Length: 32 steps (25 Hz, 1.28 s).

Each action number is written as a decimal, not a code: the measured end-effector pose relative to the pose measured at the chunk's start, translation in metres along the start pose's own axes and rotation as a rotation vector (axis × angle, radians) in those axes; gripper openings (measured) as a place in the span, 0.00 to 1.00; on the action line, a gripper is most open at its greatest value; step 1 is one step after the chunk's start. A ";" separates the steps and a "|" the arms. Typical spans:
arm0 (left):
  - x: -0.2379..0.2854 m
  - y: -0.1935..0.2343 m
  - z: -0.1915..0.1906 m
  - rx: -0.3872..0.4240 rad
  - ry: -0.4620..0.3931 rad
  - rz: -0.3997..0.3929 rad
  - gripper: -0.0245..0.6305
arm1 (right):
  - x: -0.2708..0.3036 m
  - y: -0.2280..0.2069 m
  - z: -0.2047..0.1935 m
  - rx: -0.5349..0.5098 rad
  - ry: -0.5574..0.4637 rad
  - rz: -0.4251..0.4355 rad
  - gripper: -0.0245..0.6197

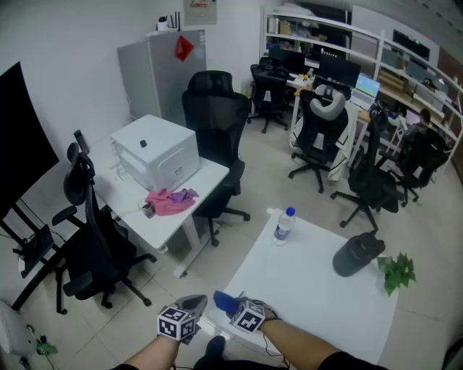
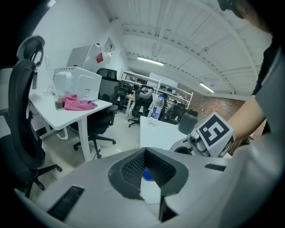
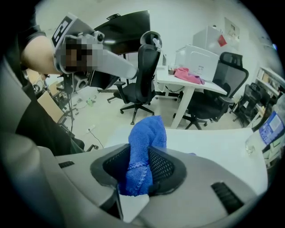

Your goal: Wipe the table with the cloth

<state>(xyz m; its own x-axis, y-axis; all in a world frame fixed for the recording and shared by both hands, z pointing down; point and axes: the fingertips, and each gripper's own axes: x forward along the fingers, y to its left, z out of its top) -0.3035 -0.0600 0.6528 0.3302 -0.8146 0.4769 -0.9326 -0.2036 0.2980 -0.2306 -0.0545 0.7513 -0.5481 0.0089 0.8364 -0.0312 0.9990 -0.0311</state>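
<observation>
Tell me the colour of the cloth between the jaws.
Blue cloth, clearest in the right gripper view.

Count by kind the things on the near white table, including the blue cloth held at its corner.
Clear plastic bottle with blue cap: 1
Dark grey lidded jug: 1
Green leafy plant: 1
Blue terry cloth: 1
Total: 4

Head view steeply down, gripper views close (table (image 1: pixel 311 289) shared)

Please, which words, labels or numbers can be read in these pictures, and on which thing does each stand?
No text is readable.
Water bottle label: too small.
Wall poster: blurred.
Red paper on the grey cabinet: no legible print.
Square patterns only, no words: cube on the left gripper, cube on the right gripper.
</observation>
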 end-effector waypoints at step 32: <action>0.159 -0.334 0.032 0.221 0.075 -0.542 0.04 | -0.376 -0.043 -0.357 0.951 -0.628 -0.721 0.04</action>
<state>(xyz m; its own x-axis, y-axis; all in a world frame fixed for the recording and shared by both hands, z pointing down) 0.0561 -0.1388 0.6021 0.7704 -0.5234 0.3642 -0.6331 -0.6954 0.3399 0.2751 -0.0850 0.6336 -0.4430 -0.7785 0.4446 -0.8948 0.3535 -0.2727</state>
